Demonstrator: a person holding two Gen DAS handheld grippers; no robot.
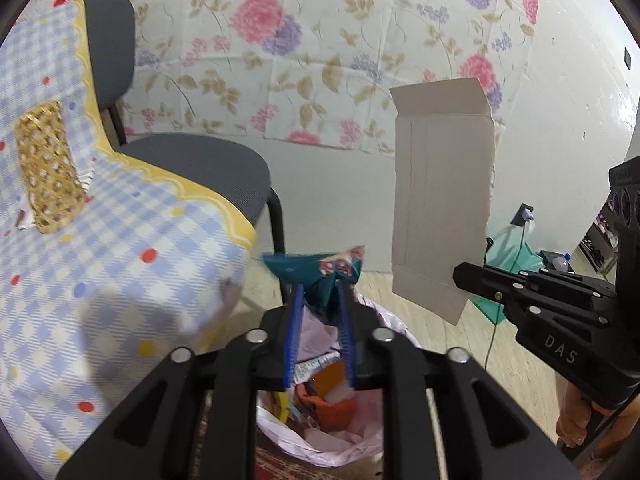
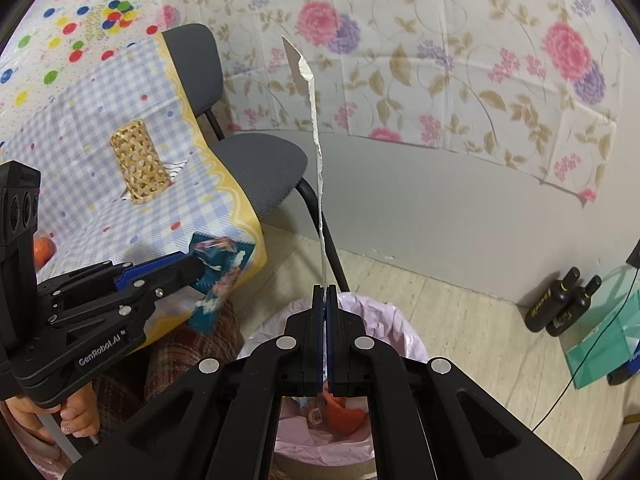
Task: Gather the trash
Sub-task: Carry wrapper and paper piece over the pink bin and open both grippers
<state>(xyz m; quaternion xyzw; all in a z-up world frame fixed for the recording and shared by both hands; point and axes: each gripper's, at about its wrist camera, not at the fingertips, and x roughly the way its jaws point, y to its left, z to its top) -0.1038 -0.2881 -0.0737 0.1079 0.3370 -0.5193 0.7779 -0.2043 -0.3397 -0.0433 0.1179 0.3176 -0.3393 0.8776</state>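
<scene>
Seen from two wrist cameras, both grippers hung above a bin (image 2: pixel 404 332) lined with a pale pink bag, at six o'clock in each view. The left gripper (image 1: pixel 318 292) stood narrowly parted with a crumpled teal snack wrapper (image 1: pixel 320 270) between its blue pads (image 1: pixel 295 320); whether the pads pressed it could not be told. The right gripper (image 2: pixel 325 289) was clamped tight on the bottom edge of a flat piece of grey cardboard (image 1: pixel 440 196), which rose toward twelve o'clock.

The wrapper looked feather-light, soft and slick, likely to slip or cling; its bunched middle seemed the surest hold. The cardboard looked light but stiff, with a torn edge, and would probably swing when pinched at one end.

Inside the bin, orange (image 1: pixel 334 410) and printed scraps were half hidden behind the fingers. At nine o'clock, a checked tablecloth (image 1: pixel 132 264) carried a woven gold holder (image 1: pixel 48 168). A grey chair (image 1: pixel 192 160) stood behind it.
</scene>
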